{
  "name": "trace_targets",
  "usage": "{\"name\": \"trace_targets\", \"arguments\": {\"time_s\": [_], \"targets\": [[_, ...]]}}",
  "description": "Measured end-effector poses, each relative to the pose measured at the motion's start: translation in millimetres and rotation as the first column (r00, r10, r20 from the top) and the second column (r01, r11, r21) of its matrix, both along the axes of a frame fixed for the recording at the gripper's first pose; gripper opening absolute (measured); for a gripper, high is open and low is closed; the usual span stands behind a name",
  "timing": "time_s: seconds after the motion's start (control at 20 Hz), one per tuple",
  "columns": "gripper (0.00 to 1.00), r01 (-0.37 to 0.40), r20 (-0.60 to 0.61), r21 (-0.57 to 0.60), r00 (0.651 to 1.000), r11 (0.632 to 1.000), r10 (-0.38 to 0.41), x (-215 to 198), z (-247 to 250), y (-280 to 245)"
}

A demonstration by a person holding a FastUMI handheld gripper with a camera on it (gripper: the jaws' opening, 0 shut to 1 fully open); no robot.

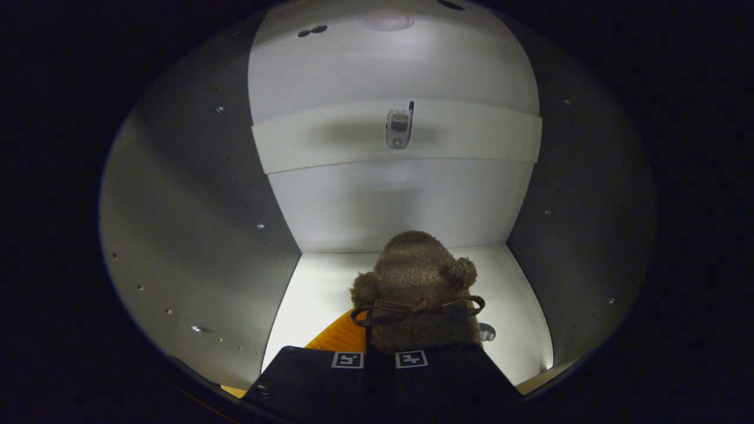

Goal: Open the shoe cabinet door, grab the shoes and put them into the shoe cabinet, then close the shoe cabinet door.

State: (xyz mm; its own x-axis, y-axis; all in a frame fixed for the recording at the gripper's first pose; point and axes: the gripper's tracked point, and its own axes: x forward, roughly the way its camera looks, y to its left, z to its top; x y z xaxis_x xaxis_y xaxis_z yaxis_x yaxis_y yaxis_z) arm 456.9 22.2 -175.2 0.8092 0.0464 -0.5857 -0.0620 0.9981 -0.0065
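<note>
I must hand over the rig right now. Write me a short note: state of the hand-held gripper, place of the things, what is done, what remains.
Hand-held gripper: its fingers look closed together on the brown furry slipper, held from the heel end; the contact itself is hidden.
Slipper: already inside the shoe cabinet, toe toward the back panel, low over the white floor. An orange sole edge shows beside the fingers.
Done: door open, shoe grabbed and brought inside.
Left: set it down, release, pull out, close the door.
</note>
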Motion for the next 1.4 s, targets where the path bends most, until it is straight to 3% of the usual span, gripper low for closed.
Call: {"name": "trace_targets", "arguments": {"time_s": [0.55, 0.75, 0.85, 0.95, 1.05, 1.15, 1.3, 1.4], "targets": [[0.06, 0.022, -0.067, 0.002, 0.998, 1.0, -0.022, 21.7, -33.6, -4.1], [0.24, -0.018, -0.05, -0.036, 0.999, 0.999, 0.017, 4.7, -30.0, 1.3], [0.46, -0.02, -0.026, -0.027, 0.999, 0.999, 0.019, -0.7, -22.5, 4.1], [0.53, -0.005, -0.004, -0.013, 1.0, 1.0, 0.005, -12.3, -12.1, 0.7], [0.53, 0.008, 0.025, -0.001, 1.0, 1.0, -0.008, -25.4, -0.3, -2.5], [0.67, 0.001, 0.074, 0.002, 0.997, 1.0, -0.001, -42.5, 16.3, -2.4], [0.67, -0.009, 0.165, 0.006, 0.986, 1.0, 0.008, -72.1, 52.7, -1.4], [0.77, -0.021, 0.231, 0.014, 0.973, 1.0, 0.017, -97.1, 81.6, -0.5]]}}
